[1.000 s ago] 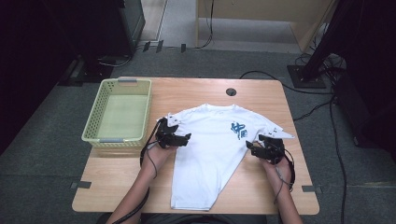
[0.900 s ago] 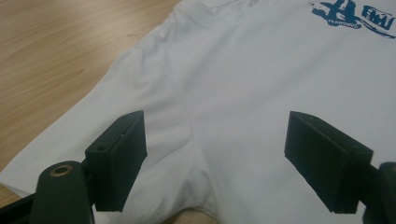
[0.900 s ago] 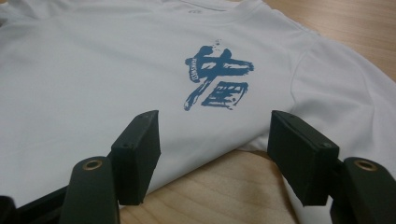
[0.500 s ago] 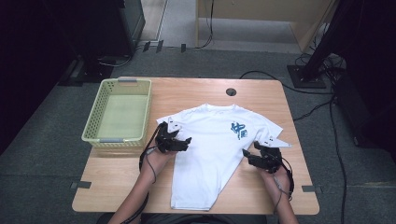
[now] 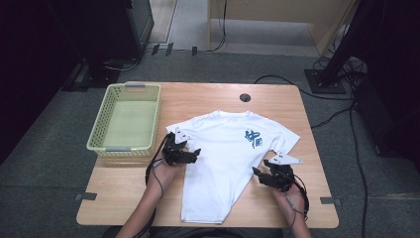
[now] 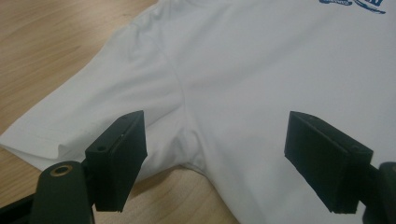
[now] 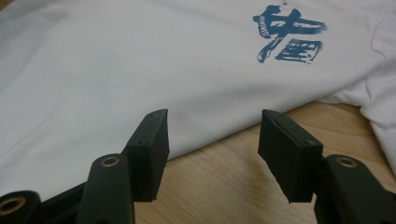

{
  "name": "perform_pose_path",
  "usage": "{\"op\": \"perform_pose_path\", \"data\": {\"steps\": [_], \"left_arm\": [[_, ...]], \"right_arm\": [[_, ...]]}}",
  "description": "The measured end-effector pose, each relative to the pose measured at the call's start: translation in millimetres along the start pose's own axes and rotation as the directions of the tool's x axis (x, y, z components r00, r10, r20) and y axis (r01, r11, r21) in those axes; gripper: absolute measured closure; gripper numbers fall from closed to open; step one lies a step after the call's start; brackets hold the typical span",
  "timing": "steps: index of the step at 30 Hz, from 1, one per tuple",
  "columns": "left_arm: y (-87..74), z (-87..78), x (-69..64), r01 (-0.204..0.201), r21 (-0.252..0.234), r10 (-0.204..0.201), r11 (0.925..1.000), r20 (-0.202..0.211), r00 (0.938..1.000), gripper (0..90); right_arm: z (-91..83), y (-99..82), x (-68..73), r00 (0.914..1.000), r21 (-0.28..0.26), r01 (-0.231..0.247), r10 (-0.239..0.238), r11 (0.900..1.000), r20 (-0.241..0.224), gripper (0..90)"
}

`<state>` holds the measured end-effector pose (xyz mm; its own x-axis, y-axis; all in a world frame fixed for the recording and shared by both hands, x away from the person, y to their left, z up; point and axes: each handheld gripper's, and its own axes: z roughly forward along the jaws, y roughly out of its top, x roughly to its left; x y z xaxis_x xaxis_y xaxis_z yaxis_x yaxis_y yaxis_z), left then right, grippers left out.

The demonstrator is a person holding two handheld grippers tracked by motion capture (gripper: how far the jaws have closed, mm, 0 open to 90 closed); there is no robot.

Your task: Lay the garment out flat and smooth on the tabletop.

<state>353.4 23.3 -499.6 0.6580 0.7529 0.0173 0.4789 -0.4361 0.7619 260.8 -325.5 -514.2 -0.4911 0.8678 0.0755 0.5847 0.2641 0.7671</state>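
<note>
A white T-shirt (image 5: 223, 158) with a blue print (image 5: 253, 138) lies flat on the wooden table (image 5: 198, 99), its lower right side running in a slant to the hem. My left gripper (image 5: 194, 154) rests at the shirt's left edge. In the left gripper view this gripper (image 6: 217, 135) stands open over the T-shirt (image 6: 233, 70), at the armpit seam. My right gripper (image 5: 258, 174) sits at the slanted right edge. In its own view the right gripper (image 7: 215, 126) is open, and its jaws have just been closing. Only the cloth edge (image 7: 116, 70) lies ahead of them, and the print (image 7: 289, 37) is farther off.
A pale green plastic basket (image 5: 121, 148) stands on the table's left side, close to the left gripper. A round cable hole (image 5: 244, 97) sits near the far edge. Bare wood (image 5: 124, 198) shows along the front and right of the shirt. Cables lie on the floor behind.
The right gripper has slid from the right sleeve toward the table's front and a little left, along the shirt's slanted edge, and its jaws have narrowed. The left gripper has stayed put.
</note>
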Motion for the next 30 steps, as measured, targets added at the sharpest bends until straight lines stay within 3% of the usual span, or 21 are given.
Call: {"op": "perform_pose_path", "data": {"steps": [7,20,26,30], "left_arm": [[-1.6,0.9,-1.7,-0.015,0.007,0.015,0.9999,-0.002,0.9999,21.7],[-5.2,0.2,-3.1,-0.006,0.011,0.006,0.9999,0.005,1.0000,21.7],[-4.7,-0.9,-3.2,-0.008,0.004,0.008,1.0000,0.004,1.0000,21.7],[-6.4,-2.7,-4.1,-0.004,0.002,0.004,1.0000,0.001,1.0000,21.7]], "right_arm": [[1.8,-2.3,9.0,0.9996,0.008,0.012,-0.012,0.9999,-0.025,44.9],[1.6,-5.8,21.8,0.9979,0.010,0.024,-0.023,0.9997,-0.060,45.6],[0.1,-8.2,36.4,0.9951,0.012,0.044,-0.043,0.9990,-0.089,45.6],[-0.6,-9.8,42.7,0.9956,0.003,0.046,-0.046,0.9989,-0.081,45.5]]}}
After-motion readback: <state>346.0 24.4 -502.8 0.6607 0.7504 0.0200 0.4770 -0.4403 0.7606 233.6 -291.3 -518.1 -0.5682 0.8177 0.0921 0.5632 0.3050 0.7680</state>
